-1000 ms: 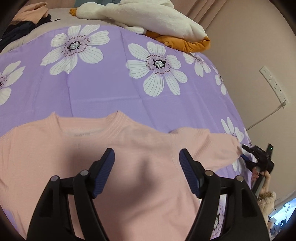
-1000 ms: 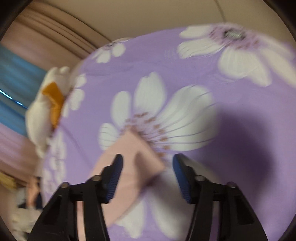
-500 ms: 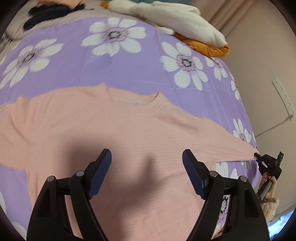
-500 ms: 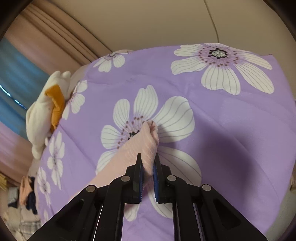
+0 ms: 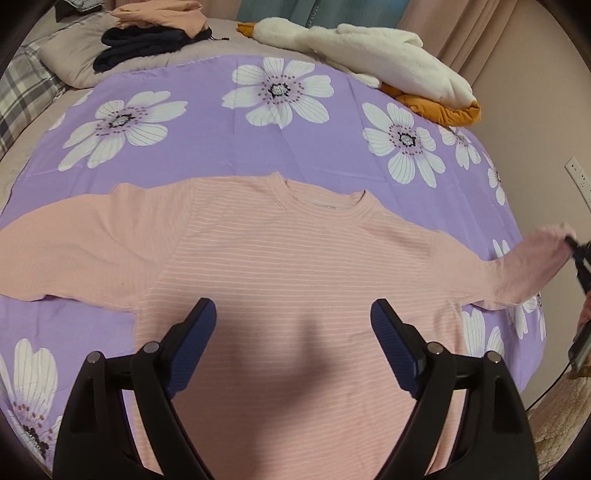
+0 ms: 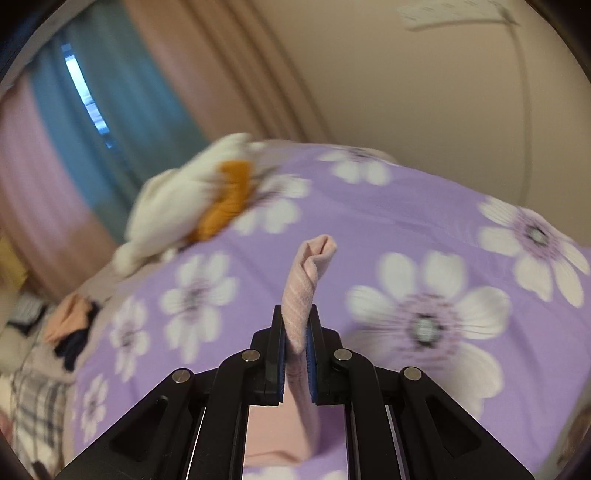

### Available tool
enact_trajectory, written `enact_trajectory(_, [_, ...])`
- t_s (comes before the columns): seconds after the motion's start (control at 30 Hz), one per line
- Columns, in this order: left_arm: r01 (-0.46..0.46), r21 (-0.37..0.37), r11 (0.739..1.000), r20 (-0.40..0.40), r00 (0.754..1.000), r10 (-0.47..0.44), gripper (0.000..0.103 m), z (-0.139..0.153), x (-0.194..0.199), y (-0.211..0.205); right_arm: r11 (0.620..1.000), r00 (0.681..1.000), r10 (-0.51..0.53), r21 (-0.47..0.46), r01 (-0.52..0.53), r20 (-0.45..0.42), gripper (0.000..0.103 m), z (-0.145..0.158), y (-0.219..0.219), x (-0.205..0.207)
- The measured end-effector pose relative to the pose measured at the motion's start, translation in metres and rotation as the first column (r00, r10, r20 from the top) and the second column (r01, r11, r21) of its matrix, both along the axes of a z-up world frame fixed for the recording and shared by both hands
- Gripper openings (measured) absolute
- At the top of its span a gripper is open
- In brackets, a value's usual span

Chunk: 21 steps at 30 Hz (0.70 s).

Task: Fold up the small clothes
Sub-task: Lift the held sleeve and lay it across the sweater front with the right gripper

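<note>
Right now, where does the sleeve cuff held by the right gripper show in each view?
Left wrist: cuff at far right edge, lifted off the bed.
Right wrist: cuff at centre, sticking up from the shut right gripper.
Shared landmark: white plush toy.

Shirt [image 5: 295, 266]: flat on the bedspread [image 5: 207, 155], collar far, hem near.
Left gripper [image 5: 291, 332]: above the shirt's near middle, fingers apart.
Right gripper [image 6: 295, 350]: at the right edge, closed on the sleeve end [image 6: 306, 280], lifted off the bedspread.
Plush toy [image 5: 369, 62]: far right on the bed.
Clothes pile [image 5: 147, 33]: far left, on a pillow [image 5: 70, 62].
</note>
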<state>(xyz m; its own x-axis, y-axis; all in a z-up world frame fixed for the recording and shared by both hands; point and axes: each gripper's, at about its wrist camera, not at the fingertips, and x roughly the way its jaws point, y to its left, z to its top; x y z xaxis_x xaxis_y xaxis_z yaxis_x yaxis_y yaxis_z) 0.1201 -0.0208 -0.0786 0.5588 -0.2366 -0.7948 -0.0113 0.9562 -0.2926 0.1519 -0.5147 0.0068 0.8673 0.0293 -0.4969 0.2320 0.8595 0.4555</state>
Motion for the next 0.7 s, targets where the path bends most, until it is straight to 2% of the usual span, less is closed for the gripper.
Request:
enact_trajectory(0.13, [-0.013,-0.012,1.0,0.013,1.0,0.013,0.088,0.004,-0.006,0.011,0.992,0.991,0.125,-0.042,-0.123,0.045,0.01,0.024,0.054,0.004])
enact_trajectory(0.33, [-0.039,-0.033,0.999,0.021,0.999,0.039,0.089,0.007,-0.018,0.03,0.948,0.948,0.308,-0.103,-0.3,0.076,0.01,0.044,0.138,0.01])
enact_trajectory(0.47, [-0.056,-0.037,0.998,0.025,0.998,0.057,0.089,0.007,-0.027,0.044,0.914,0.918,0.392,-0.135,-0.381,0.062,0.01,0.044,0.184,0.015])
enact_trajectory(0.7, [-0.098,-0.045,0.994,0.013,0.995,0.098,0.089,0.004,-0.043,0.071,0.85,0.86,0.51,-0.159,-0.503,0.001,0.01,0.025,0.258,0.023])
